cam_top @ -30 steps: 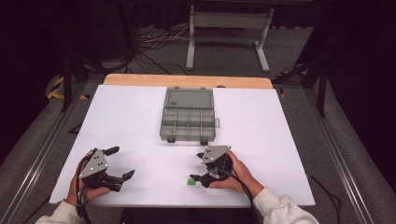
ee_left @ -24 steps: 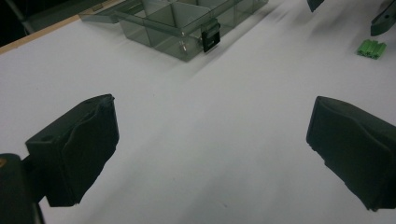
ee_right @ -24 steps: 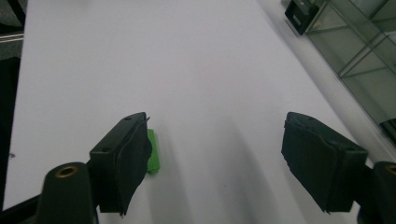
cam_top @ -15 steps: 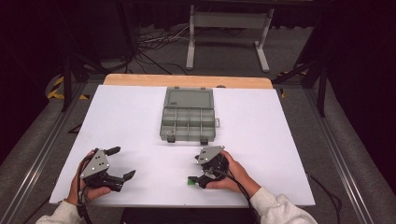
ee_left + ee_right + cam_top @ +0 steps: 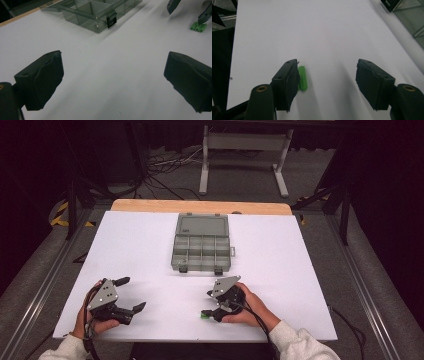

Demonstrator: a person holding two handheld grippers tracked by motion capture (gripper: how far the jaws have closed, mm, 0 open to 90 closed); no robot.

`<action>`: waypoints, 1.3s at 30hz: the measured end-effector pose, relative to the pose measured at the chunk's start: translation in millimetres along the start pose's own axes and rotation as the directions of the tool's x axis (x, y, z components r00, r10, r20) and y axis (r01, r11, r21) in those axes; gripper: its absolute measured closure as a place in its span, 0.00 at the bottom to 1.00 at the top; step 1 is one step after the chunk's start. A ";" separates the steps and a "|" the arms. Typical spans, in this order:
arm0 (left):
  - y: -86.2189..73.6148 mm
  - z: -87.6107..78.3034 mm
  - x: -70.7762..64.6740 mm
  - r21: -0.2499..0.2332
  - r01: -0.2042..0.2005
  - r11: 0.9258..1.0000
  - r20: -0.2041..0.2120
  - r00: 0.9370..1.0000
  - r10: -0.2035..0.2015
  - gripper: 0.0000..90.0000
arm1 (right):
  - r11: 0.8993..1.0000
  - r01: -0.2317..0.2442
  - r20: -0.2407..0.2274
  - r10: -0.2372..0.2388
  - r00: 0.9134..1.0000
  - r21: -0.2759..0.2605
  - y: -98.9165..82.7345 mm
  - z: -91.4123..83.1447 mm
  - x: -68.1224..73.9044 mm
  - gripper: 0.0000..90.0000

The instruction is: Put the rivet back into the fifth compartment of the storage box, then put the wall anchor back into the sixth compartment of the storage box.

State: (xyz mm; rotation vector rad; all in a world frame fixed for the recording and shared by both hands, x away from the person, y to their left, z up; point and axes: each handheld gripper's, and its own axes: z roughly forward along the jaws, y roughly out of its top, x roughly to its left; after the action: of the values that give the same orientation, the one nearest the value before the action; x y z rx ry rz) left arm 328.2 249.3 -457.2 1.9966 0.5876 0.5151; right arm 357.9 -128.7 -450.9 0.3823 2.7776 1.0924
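White worktop, wide. Grey compartment box at far middle, lid open, well apart from both grippers. Left gripper near front-left edge, jaws spread wide, nothing between them. Right gripper front-centre, jaws part open, just been closing, not clamped. Small green block flat on worktop, between jaws, tight against inner face of left-hand jaw in right gripper view; other jaw well clear of it.

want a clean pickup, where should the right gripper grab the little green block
Grip the green block across its two long sides, coming from above. It lies flat on the white table, long and narrow, beside one jaw of the right gripper, whose jaws have been closing without clamping it yet.
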 end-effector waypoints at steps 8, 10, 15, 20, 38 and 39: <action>0.0 0.0 -1.1 0.005 -0.001 1.000 -0.003 1.000 0.001 0.04 | 1.000 0.010 -0.021 -0.010 1.000 0.002 -0.4 1.0 -0.5 0.52; 0.6 -0.1 -1.0 0.007 0.000 1.000 -0.003 1.000 0.000 0.04 | 1.000 0.022 -0.033 -0.022 0.999 0.009 0.1 1.8 0.8 0.60; 1.4 2.3 -1.0 0.007 0.000 1.000 0.003 1.000 0.000 0.04 | 0.999 0.048 -0.048 -0.047 0.998 0.019 0.0 3.2 2.6 0.70; 0.6 1.6 0.1 0.004 0.001 1.000 0.005 1.000 -0.001 0.04 | 0.998 0.061 -0.062 -0.061 0.996 0.009 -1.0 2.5 4.1 0.87; 2.7 -2.1 -4.1 -0.001 -0.020 1.000 -0.002 1.000 0.020 0.04 | 0.998 0.068 -0.005 -0.068 0.998 -0.016 -2.0 -5.4 4.7 0.95; 2.7 -2.5 -4.2 -0.003 -0.019 1.000 -0.003 1.000 0.019 0.04 | 0.997 0.067 -0.002 -0.067 0.998 -0.023 -1.5 -6.9 3.8 0.95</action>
State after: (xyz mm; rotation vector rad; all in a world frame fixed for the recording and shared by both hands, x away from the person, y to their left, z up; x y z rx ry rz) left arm 324.0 247.3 -454.2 2.0007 0.5702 0.5307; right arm 352.5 -133.2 -447.0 0.2826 2.7561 1.1093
